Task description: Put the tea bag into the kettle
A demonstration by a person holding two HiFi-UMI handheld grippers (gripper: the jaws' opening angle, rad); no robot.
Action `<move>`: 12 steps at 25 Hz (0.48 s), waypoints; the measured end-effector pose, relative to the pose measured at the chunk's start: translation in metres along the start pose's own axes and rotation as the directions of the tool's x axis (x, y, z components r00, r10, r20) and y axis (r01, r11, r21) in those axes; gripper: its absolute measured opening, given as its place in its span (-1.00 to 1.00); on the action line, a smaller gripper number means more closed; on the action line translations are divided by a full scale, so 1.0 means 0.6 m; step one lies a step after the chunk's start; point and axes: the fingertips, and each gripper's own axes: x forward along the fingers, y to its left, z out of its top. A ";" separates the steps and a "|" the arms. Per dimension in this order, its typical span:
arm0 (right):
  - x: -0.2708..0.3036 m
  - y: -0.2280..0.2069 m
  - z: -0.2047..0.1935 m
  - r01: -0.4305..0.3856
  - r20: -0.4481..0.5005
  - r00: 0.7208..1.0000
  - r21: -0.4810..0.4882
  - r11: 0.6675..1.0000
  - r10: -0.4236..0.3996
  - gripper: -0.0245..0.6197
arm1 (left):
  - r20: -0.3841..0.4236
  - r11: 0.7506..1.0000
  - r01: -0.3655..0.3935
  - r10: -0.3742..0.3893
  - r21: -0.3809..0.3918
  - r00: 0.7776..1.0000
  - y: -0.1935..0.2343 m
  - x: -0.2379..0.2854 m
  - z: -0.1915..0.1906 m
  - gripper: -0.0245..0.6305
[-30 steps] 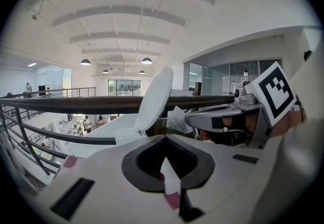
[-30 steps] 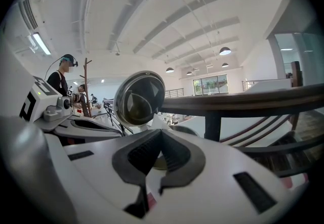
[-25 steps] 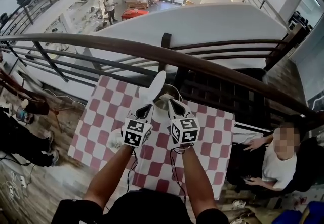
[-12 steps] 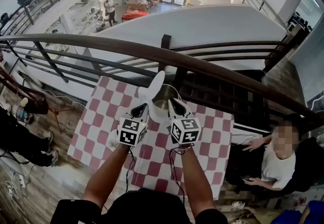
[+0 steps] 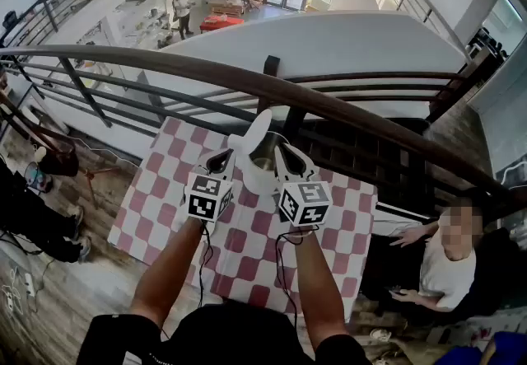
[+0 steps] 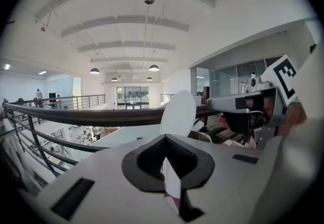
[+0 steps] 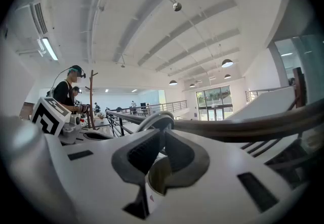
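A white kettle (image 5: 249,182) stands on the red-and-white checked table (image 5: 156,190) with its lid (image 5: 258,128) tipped up; the lid (image 6: 178,114) fills the middle of the left gripper view. My left gripper (image 5: 221,159) is at the kettle's left side, its jaws shut (image 6: 164,139) on a thin flat white piece (image 6: 172,187) that looks like the tea bag. My right gripper (image 5: 284,156) hangs over the kettle's right rim, shut (image 7: 162,134). Nothing shows between its tips. The kettle's metal inside (image 7: 159,177) shows just below them.
A dark wooden handrail (image 5: 165,67) with metal bars runs right behind the table, over a drop to a lower floor. A person sits on the floor (image 5: 449,264) to the right of the table. Another white thing (image 5: 177,219) lies on the table under my left forearm.
Both grippers have risen beside the kettle, from its lower body toward its rim. Their jaws stay shut, and the kettle and lid stand as before.
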 end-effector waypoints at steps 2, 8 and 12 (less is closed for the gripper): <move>-0.003 0.006 0.019 -0.006 0.017 1.000 -0.013 1.000 0.007 -0.87 | 0.013 1.000 -0.001 0.001 -0.001 1.000 -0.002 -0.001 0.011 -0.93; 0.016 0.037 0.068 -0.046 0.049 0.998 -0.074 0.996 0.050 -0.87 | 0.039 1.000 -0.011 0.011 0.002 0.999 0.004 -0.001 0.037 -0.93; 0.038 0.061 0.086 -0.074 0.052 0.995 -0.098 0.992 0.080 -0.87 | 0.044 1.000 -0.016 0.016 0.002 0.999 0.010 -0.001 0.045 -0.93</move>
